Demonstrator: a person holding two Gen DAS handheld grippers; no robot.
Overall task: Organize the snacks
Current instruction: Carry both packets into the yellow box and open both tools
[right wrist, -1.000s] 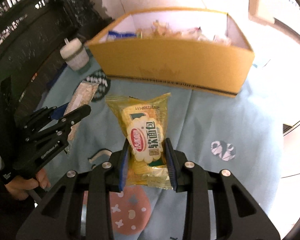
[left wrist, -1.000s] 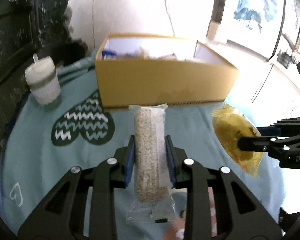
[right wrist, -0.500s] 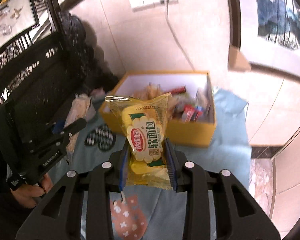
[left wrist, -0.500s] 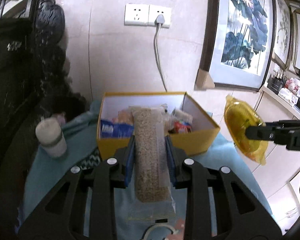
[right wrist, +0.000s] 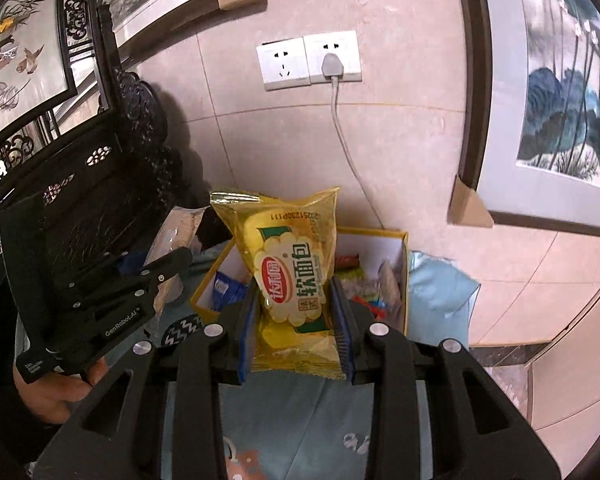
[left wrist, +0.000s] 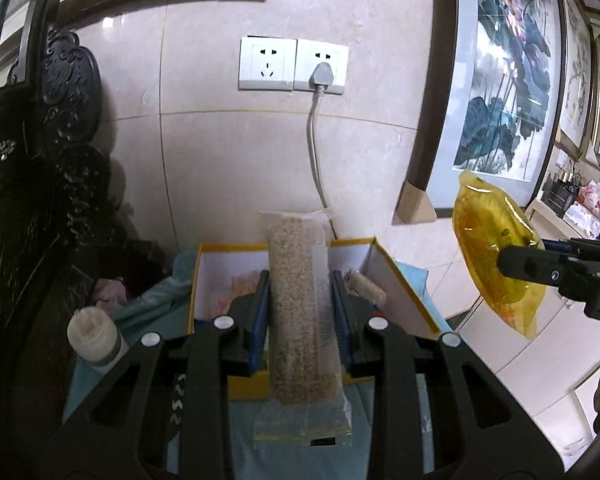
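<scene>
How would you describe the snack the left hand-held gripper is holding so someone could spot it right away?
Find the yellow cardboard box on the blue cloth below the wall sockets. In front of it, the left hand-held gripper is shut on a long clear packet packed with pale beige grains. Unlike the squat yellow bread bag in the right hand-held gripper, it is narrow, see-through and has no printed picture.

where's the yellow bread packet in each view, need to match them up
Left wrist: the yellow bread packet hangs at the right edge, clamped in the right gripper.
Right wrist: the same packet stands centre, between that gripper's blue pads.
Shared landmark: the double wall socket with its grey plug.
</scene>
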